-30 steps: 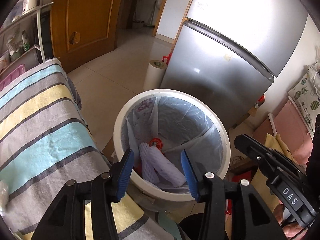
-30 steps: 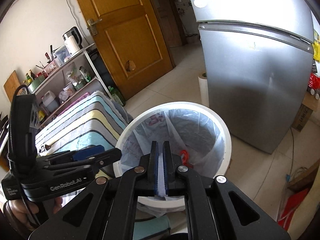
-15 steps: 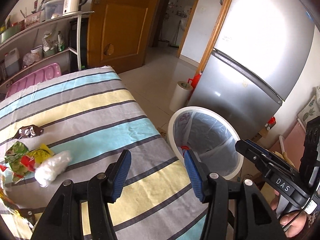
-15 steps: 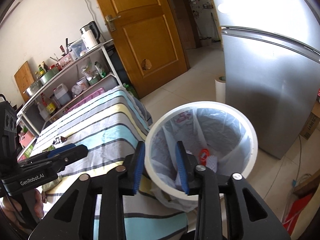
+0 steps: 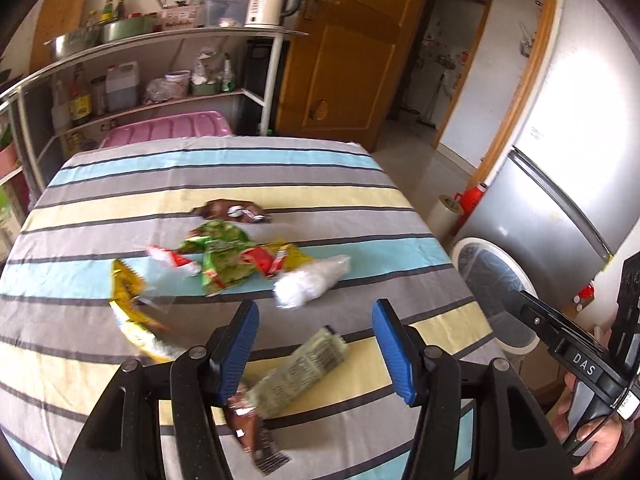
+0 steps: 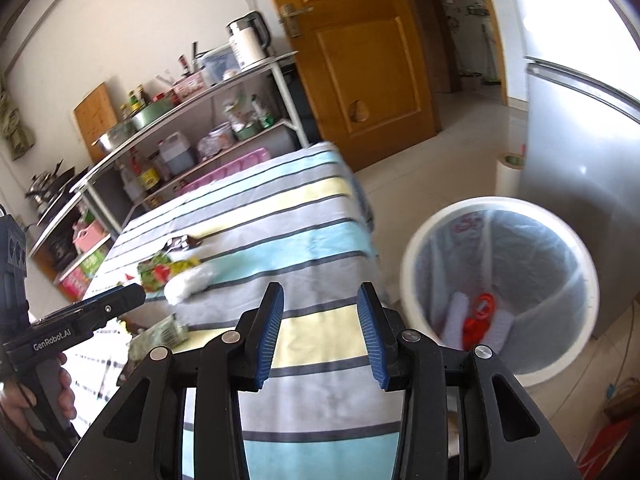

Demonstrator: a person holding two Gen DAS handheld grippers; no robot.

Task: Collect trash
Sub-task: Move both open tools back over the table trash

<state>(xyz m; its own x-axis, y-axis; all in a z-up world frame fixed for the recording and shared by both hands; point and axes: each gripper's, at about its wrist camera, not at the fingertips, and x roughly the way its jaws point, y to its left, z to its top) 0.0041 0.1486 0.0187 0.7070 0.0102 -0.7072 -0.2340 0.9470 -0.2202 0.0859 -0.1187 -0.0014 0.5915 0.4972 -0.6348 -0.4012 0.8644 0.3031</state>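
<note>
Trash lies on the striped tablecloth (image 5: 360,196): a white foam net (image 5: 310,282), green and red snack wrappers (image 5: 226,256), a yellow wrapper (image 5: 128,300), a brown wrapper (image 5: 232,212), and a green-grey packet (image 5: 304,368) with a brown wrapper (image 5: 250,428). My left gripper (image 5: 314,344) is open and empty, just above the green-grey packet. My right gripper (image 6: 320,332) is open and empty over the table's right edge. The white bin (image 6: 498,280), lined with a clear bag, holds white foam nets and a red piece (image 6: 478,314).
A silver fridge (image 6: 580,140) stands behind the bin. A metal shelf (image 5: 152,64) with bottles, pots and a kettle lines the far wall beside a wooden door (image 5: 344,48). The bin also shows in the left wrist view (image 5: 494,284), right of the table.
Both grippers swung left from over the bin to above the table. The right gripper, shut a second ago, opened wide. The left gripper stayed open.
</note>
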